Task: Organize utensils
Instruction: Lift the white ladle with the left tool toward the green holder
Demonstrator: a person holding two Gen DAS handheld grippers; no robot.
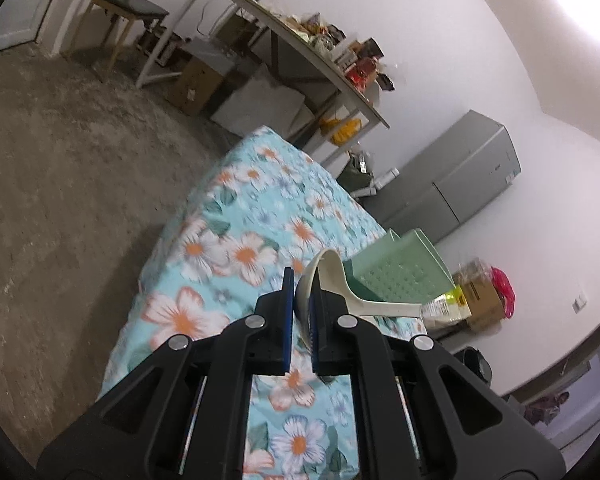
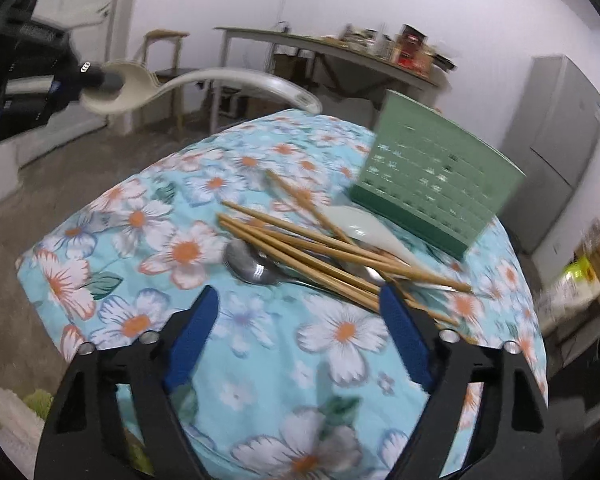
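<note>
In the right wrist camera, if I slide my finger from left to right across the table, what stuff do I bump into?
Metal spoon → bamboo chopsticks → white ceramic spoon → green utensil holder.

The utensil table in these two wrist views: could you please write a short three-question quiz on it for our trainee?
1. True or false: the left gripper is shut on the cream ladle.
2. Which is open? A) left gripper B) right gripper
3. Fill in: the wooden chopsticks lie across a metal ____.

Key: 1 true. 2 B. 3 spoon; this pile lies on the floral tablecloth beside the green holder.
</note>
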